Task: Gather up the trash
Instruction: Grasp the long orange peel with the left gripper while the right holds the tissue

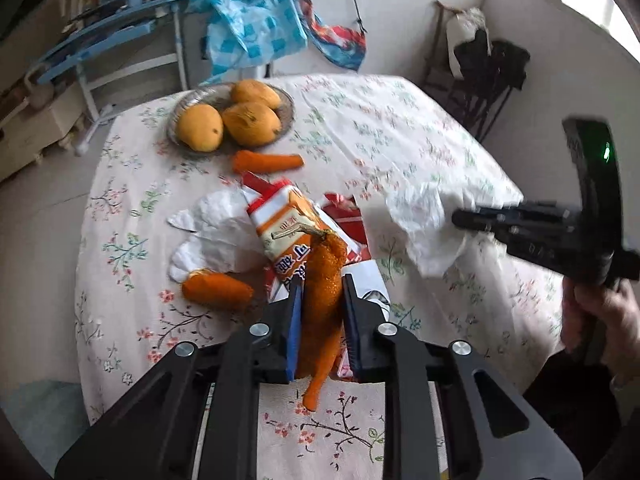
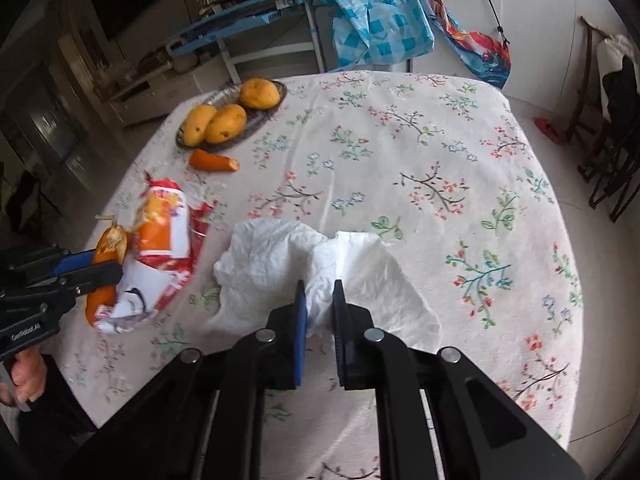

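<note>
In the left wrist view my left gripper (image 1: 322, 286) is shut on a long, rough orange peel (image 1: 325, 260) with a dry stem. The peel lies across an orange, white and red snack wrapper (image 1: 286, 216). Beside the wrapper are a crumpled white tissue (image 1: 216, 232) and two orange carrot-like pieces (image 1: 218, 290) (image 1: 266, 161). My right gripper (image 2: 320, 292) is shut on a second crumpled white tissue (image 2: 276, 256), which bunches between its pads. From the right wrist view the left gripper (image 2: 107, 264), the peel (image 2: 110, 242) and the wrapper (image 2: 164, 232) sit at the left edge.
A flowered cloth covers the table (image 2: 400, 140). At the far left a plate (image 2: 260, 118) holds three mangoes (image 1: 199, 127). Behind the table stand a blue desk (image 1: 120, 28), a blue checked bag (image 1: 248, 28) and a dark chair (image 1: 492, 80). A hand (image 1: 600, 312) holds the right gripper.
</note>
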Motion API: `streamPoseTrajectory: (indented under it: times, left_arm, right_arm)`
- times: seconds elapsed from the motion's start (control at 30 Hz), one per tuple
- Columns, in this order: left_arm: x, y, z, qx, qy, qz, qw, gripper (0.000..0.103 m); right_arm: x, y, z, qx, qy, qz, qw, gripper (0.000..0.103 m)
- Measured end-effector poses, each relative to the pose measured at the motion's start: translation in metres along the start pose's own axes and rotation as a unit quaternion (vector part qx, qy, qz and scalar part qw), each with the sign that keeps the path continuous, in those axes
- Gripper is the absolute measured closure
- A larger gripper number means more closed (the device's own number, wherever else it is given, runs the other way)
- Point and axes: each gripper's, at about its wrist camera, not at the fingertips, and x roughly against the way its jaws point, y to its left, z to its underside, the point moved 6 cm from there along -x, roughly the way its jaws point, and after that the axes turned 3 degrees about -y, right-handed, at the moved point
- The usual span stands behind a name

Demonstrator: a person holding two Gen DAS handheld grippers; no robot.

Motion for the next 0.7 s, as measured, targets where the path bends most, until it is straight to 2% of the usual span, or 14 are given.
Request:
streamPoseTrajectory:
  times: [0.17,0.33,0.5,0.57,0.6,0.67,0.7]
  left_arm:
    - [0.020,0.016,-0.007,0.054,-0.022,0.027,0.9979,0.085]
    - [0.030,0.036,0.002,0.113,-0.020,0.049,0.9922,0.086]
    - [0.022,0.054,0.034,0.137,0.029,-0.004,0.9902,0.086]
    - [0.013,0.059,0.045,0.137,0.053,-0.033,0.9887,0.085]
    - [0.009,0.060,0.047,0.135,0.058,-0.042,0.9882,0.085]
    - [0.007,0.060,0.050,0.133,0.061,-0.057,0.9875,0.077]
    - [0.007,0.060,0.053,0.131,0.060,-0.069,0.9872,0.073]
  right_arm:
    - [0.004,0.005,-0.004,-0.006,-0.010,-0.018,1.000,0.091]
    - [0.006,0.006,-0.005,-0.009,-0.013,-0.023,1.000,0.091]
    - [-0.001,0.009,0.003,0.006,0.013,-0.016,1.000,0.091]
    - [-0.005,0.009,0.009,0.010,0.024,-0.010,1.000,0.086]
    - [-0.007,0.010,0.012,0.012,0.030,-0.009,0.999,0.076]
    - [-0.004,0.013,0.013,0.016,0.024,-0.010,1.000,0.047]
    - [0.001,0.014,0.013,0.026,0.014,0.007,1.000,0.030]
